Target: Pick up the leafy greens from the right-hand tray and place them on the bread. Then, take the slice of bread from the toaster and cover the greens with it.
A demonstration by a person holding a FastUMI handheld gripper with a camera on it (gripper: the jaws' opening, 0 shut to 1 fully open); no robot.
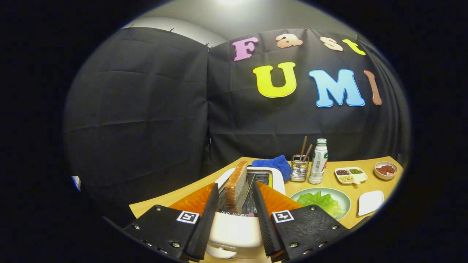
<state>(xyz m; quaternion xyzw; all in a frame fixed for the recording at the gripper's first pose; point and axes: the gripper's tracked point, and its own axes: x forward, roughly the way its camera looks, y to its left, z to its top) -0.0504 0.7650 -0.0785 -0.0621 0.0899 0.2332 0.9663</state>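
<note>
A toasted slice of bread stands upright in the slot of the white toaster. My gripper hangs over the toaster, open, its fingers on either side of the slice. The slice is close to the left finger, with a gap to the right one. The leafy greens lie on a pale green plate to the right of the toaster, beyond the right finger.
An orange mat lies under the toaster. Behind it are a blue cloth, a wire holder with chopsticks, a white bottle, a divided dish and a small bowl. A white dish sits beside the plate.
</note>
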